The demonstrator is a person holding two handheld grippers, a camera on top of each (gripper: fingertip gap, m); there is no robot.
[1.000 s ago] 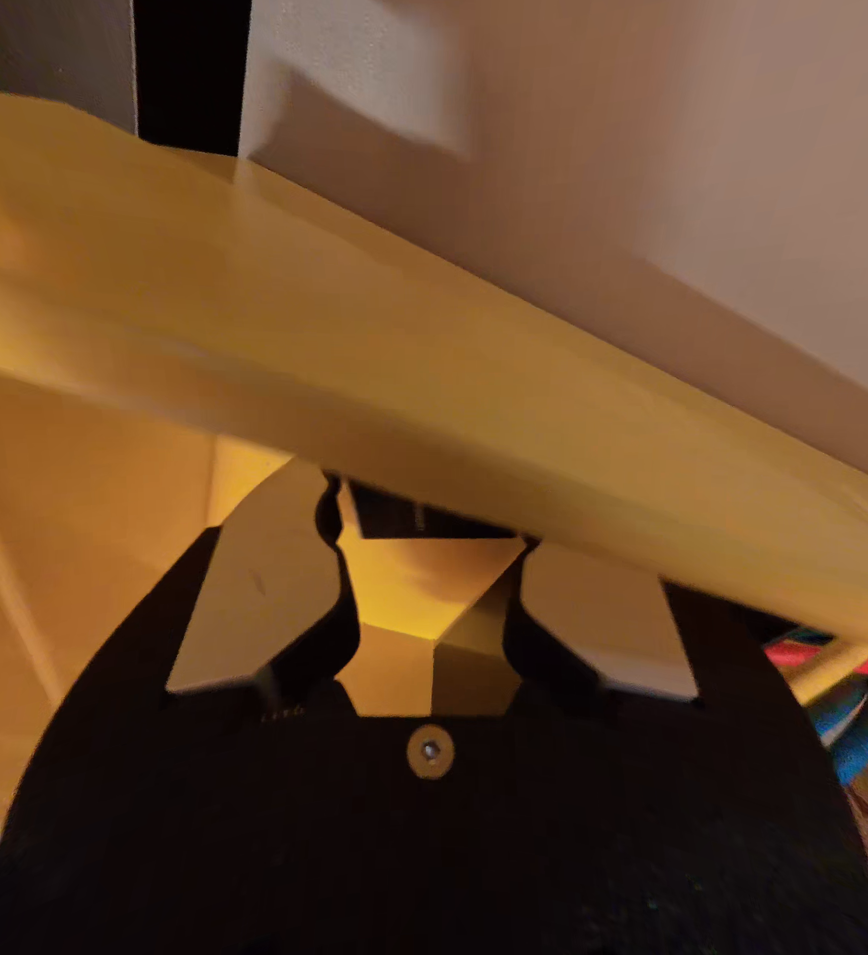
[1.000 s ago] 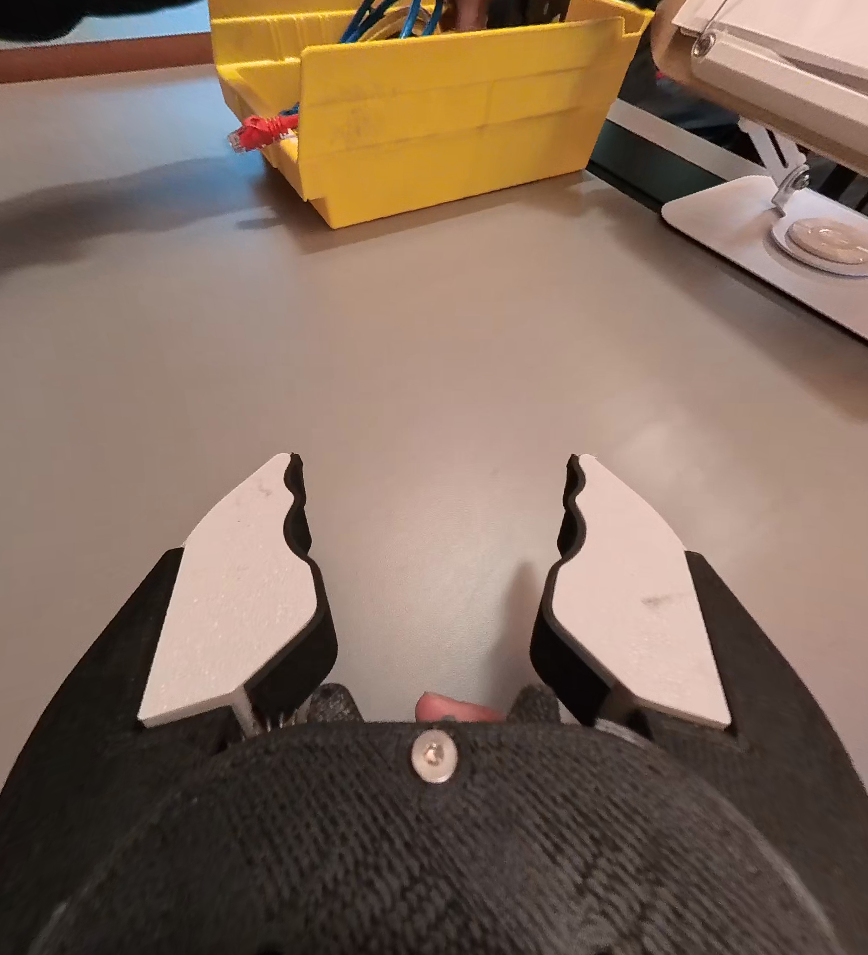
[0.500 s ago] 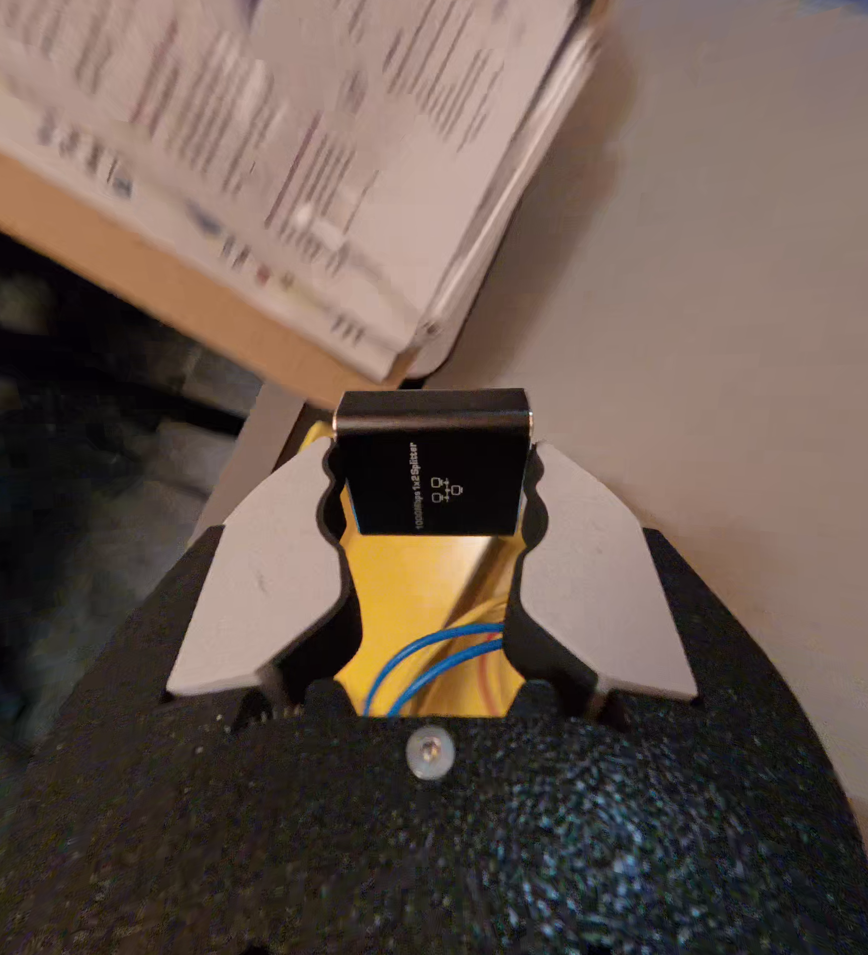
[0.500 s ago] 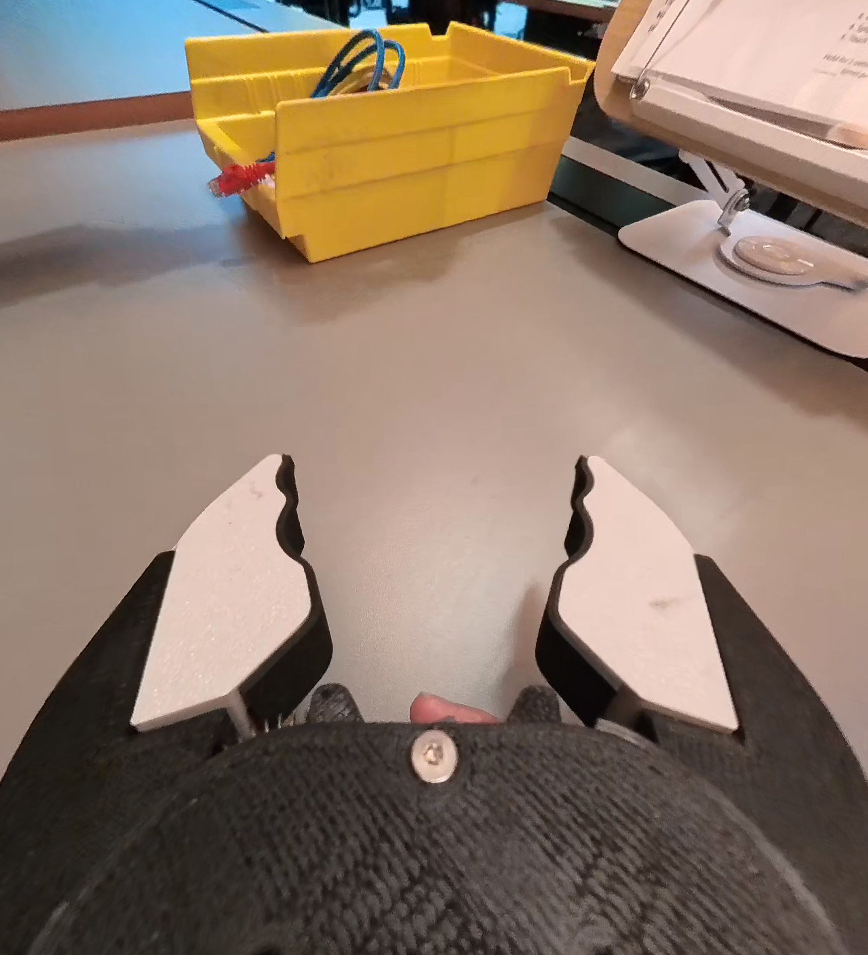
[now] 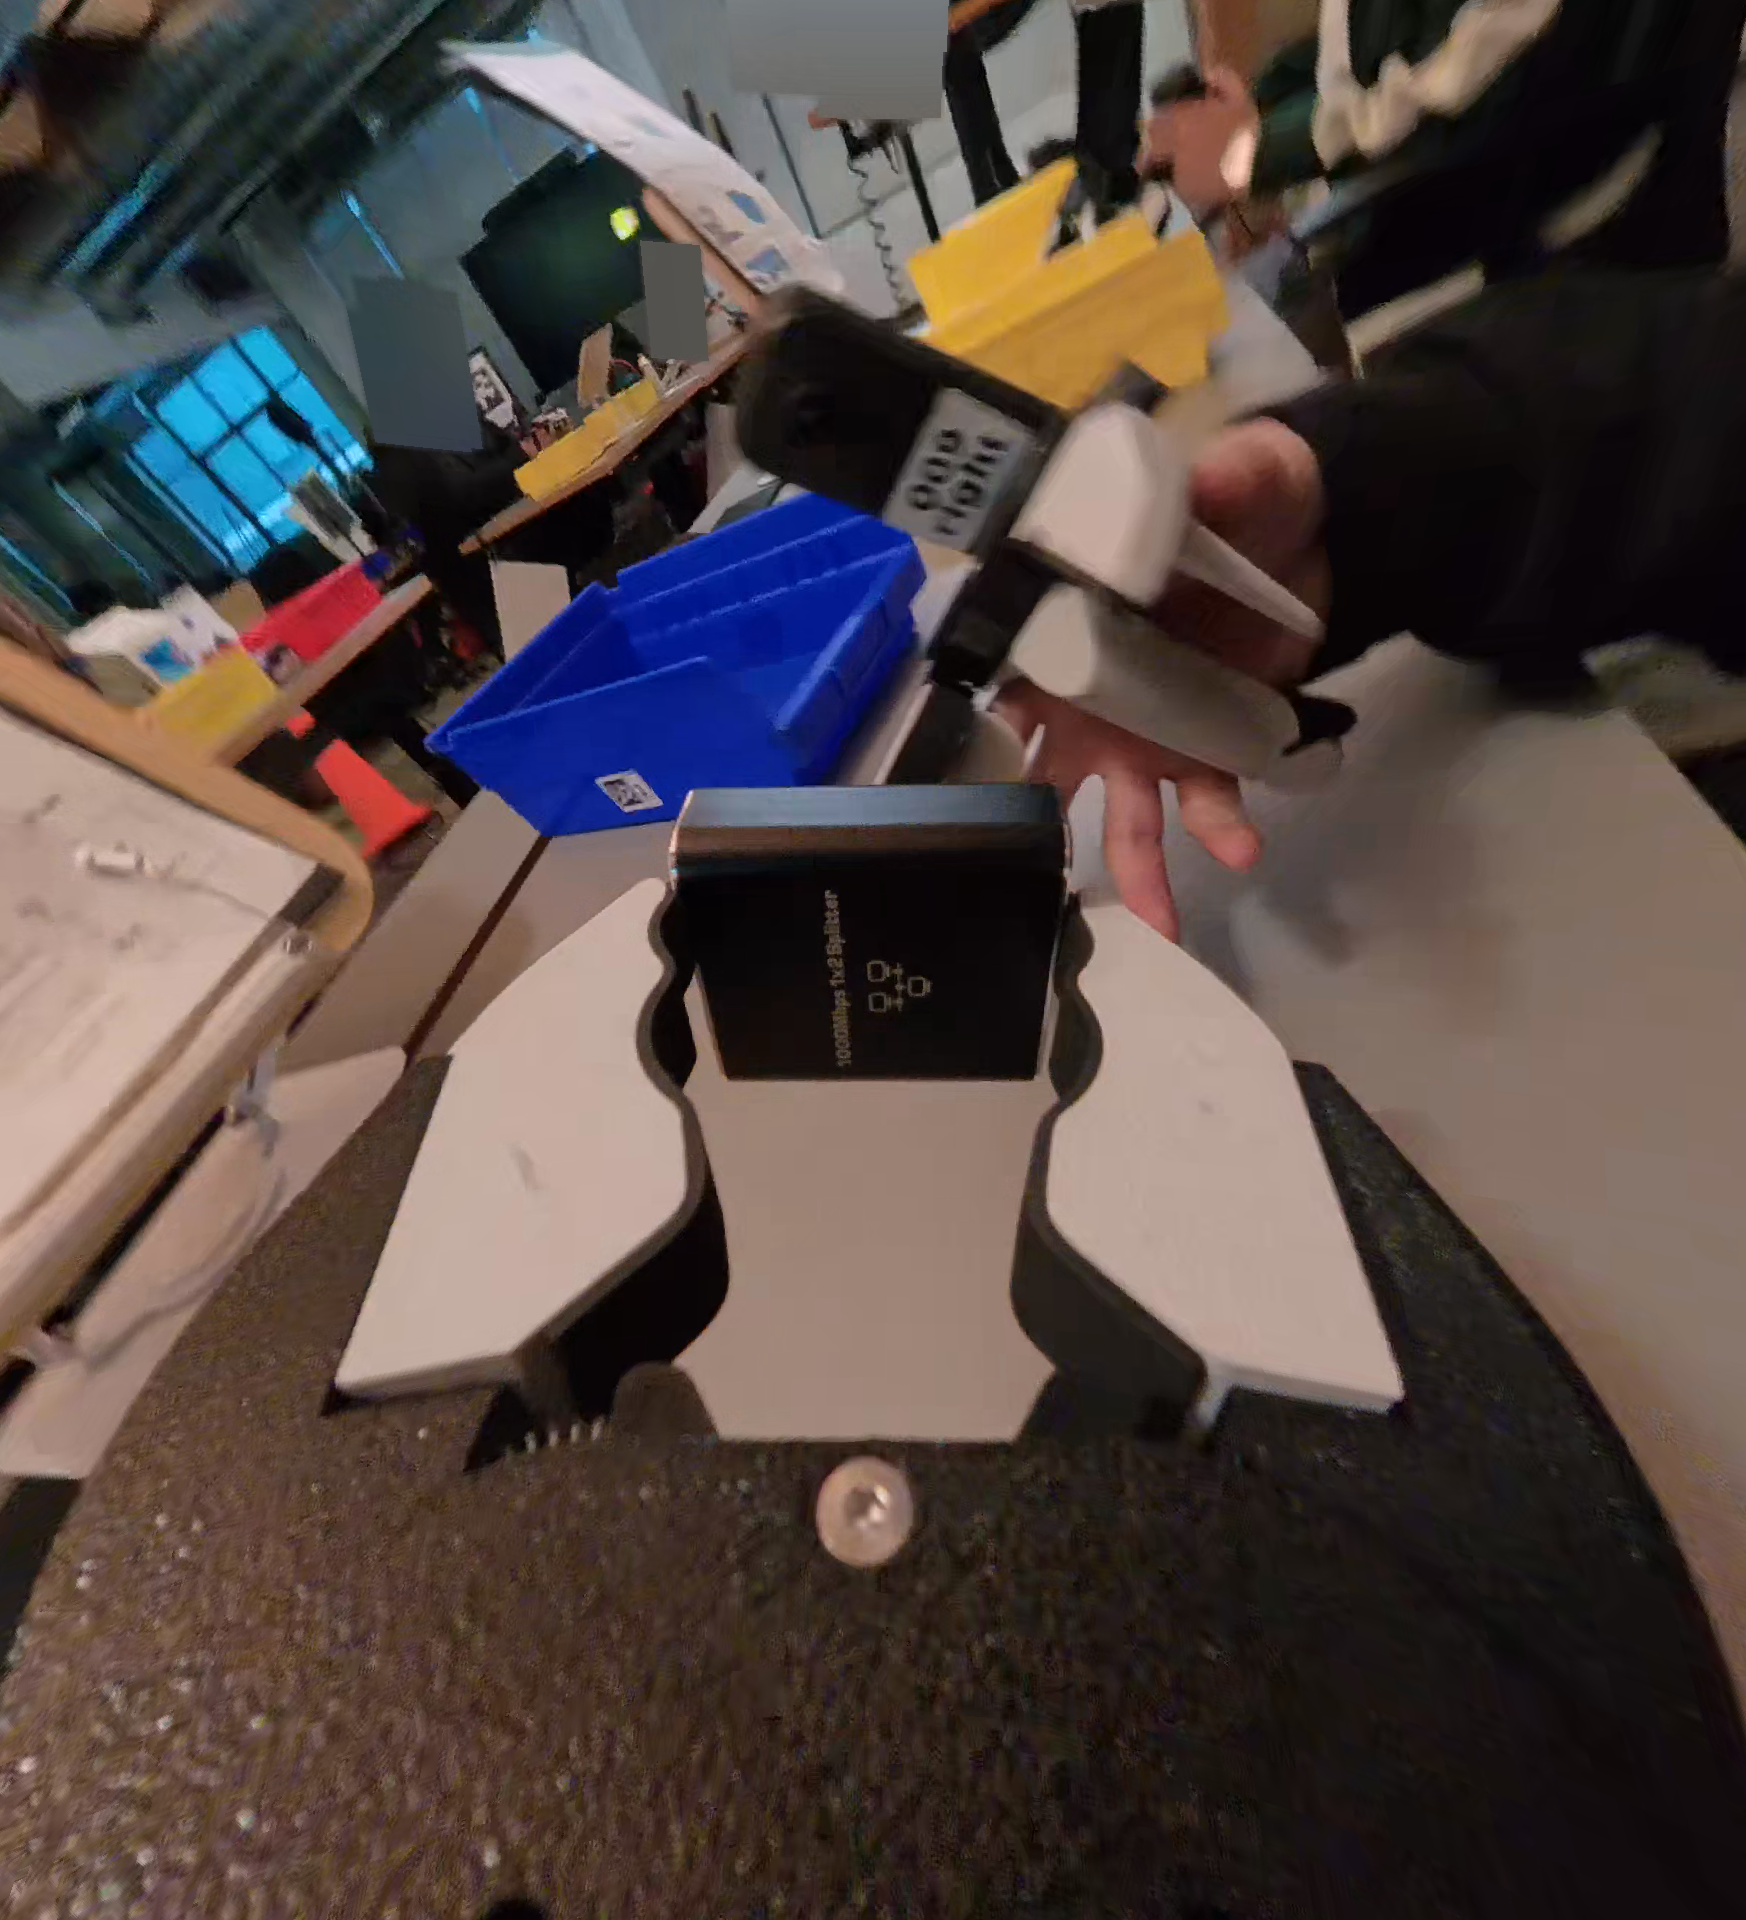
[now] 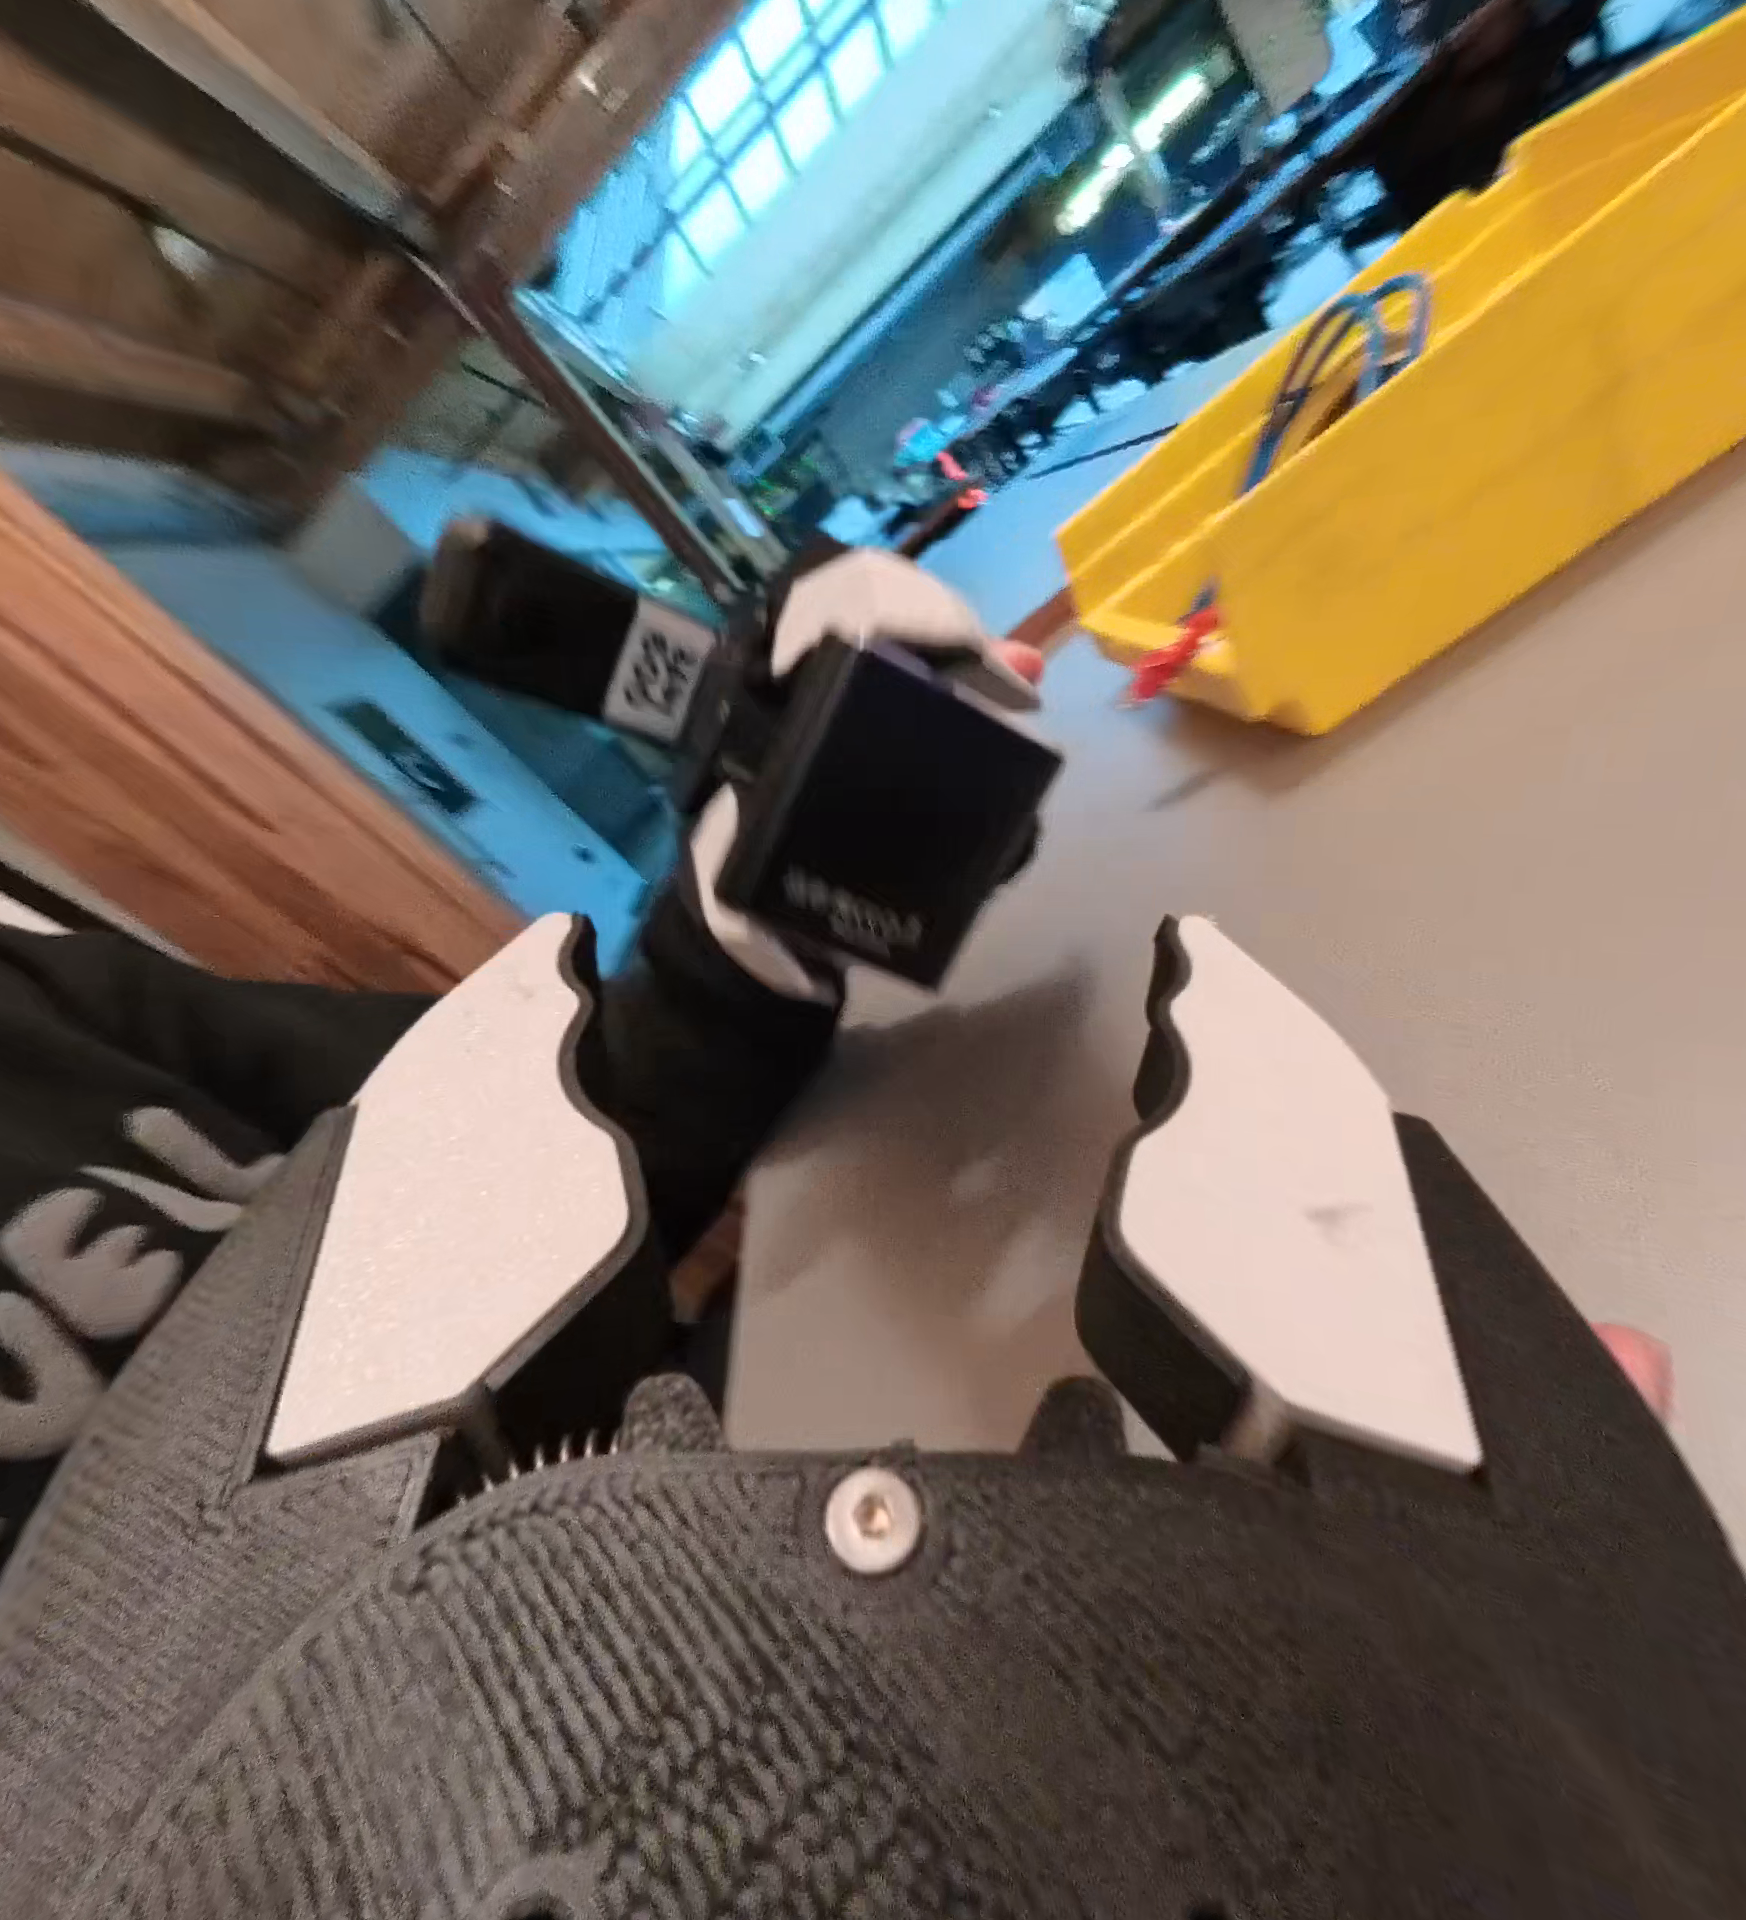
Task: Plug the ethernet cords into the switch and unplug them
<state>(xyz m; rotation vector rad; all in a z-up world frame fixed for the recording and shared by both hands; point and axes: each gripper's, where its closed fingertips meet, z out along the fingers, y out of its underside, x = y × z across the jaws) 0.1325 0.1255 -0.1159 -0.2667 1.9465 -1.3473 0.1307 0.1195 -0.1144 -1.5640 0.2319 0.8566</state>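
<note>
The left gripper (image 5: pixel 864 935) is clenched on the switch (image 5: pixel 874 935), a small black box with pale markings on its top face, pinched by its two side walls between the white fingertips (image 5: pixel 578 1049). The box is held clear above the grey table (image 5: pixel 1471 1039), its far end pointing away from the camera. In the left wrist view, going from left to right, a tilted document stand (image 5: pixel 90 997) with a wooden edge fills the left margin, a blue bin (image 5: pixel 682 665) stands beyond the switch, and a yellow bin (image 5: pixel 1066 301) sits farther back on another table. At the upper right the right gripper (image 5: pixel 1087 551) appears side-on and blurred, gripped by a hand (image 5: pixel 1212 644) in a dark sleeve.

In the right wrist view, the right gripper (image 6: pixel 869 956) is released: its two white fingers (image 6: pixel 495 1132) stand wide apart with only bare table (image 6: pixel 1368 831) between them. On the left lies a dark sleeve (image 6: pixel 69 1122) with pale lettering, backed by a wooden panel. Ahead, just left of centre, the left gripper (image 6: pixel 827 769) faces this camera with the switch (image 6: pixel 879 821) held out toward it, above the table surface. On the right, the yellow bin (image 6: pixel 1471 447) rests on the table, holding blue ethernet cords (image 6: pixel 1357 332); a red plug (image 6: pixel 1175 649) sticks out at its near corner. The two grippers are near each other but apart.
</note>
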